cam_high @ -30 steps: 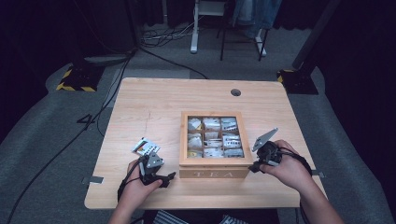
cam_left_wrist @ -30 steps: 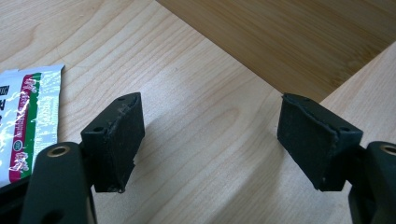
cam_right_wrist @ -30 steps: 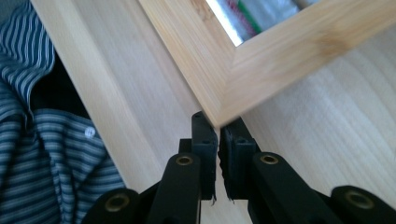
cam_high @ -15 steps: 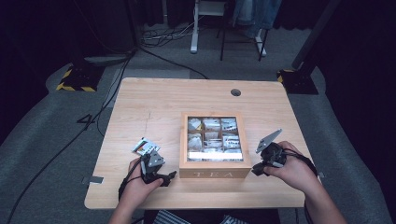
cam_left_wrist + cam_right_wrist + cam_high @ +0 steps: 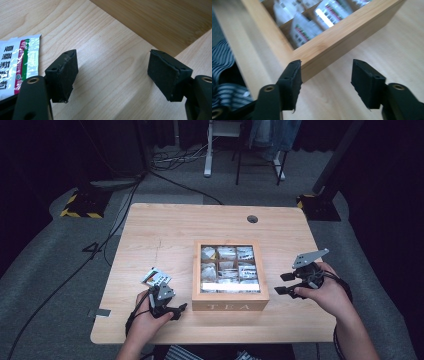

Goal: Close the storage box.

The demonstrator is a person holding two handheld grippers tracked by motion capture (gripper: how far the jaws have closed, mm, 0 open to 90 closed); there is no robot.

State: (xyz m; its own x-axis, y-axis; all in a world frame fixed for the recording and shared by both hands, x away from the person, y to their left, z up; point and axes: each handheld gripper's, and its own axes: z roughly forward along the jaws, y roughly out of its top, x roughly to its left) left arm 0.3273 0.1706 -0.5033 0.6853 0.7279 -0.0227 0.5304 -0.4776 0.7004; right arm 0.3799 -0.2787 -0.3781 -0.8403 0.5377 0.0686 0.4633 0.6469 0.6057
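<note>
The tea box (image 5: 230, 275) sits mid-table, toward the near edge, its compartments holding packets. One loose packet (image 5: 155, 277) lies on the table (image 5: 165, 227) just beside the left tool (image 5: 172, 311). Both tools gape, holding nothing. The flat, glossy packet could slide away if pinched from above. The left hand (image 5: 145, 319) rests low; the right hand (image 5: 325, 292) holds the right tool (image 5: 283, 283) aimed at the box's side.
</note>
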